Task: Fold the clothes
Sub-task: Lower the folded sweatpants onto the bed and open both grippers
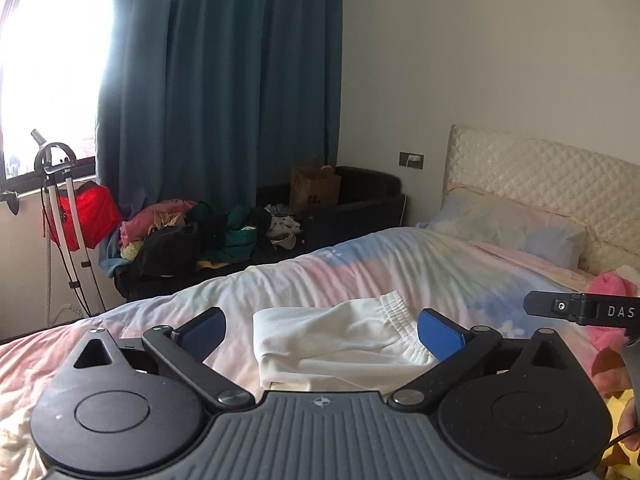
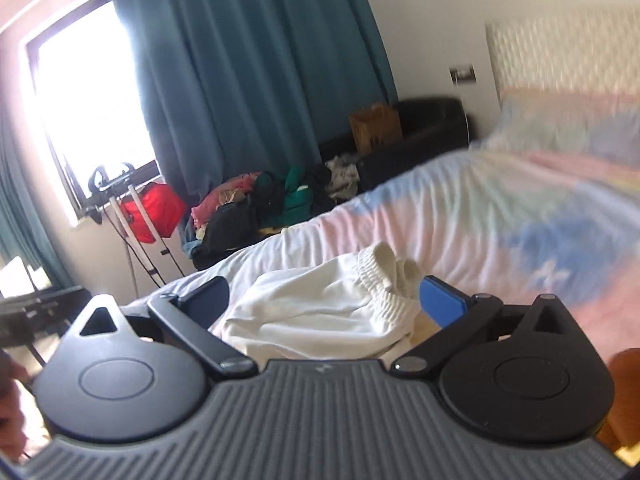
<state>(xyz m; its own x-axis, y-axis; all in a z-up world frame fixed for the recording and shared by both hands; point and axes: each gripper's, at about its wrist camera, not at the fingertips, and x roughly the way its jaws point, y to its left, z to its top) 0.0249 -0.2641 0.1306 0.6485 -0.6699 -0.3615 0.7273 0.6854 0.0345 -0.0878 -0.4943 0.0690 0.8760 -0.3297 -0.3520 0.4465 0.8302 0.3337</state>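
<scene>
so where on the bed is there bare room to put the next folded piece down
Free: the bedspread between the folded white shorts and the pillow, and the stretch left of the shorts. Crowded: the bed's right edge with pink clothing, and the sofa's clothes pile.

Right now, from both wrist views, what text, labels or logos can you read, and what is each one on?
"DAS": white letters on the black right gripper, at the right edge of the left wrist view; the word runs out of frame.
Brown paper bag: dark print, too small to read.
Grey gripper body: a small round emblem, no letters.
White shorts, bedsheet: no text.
Right wrist view: nothing legible; it is blurred.
</scene>
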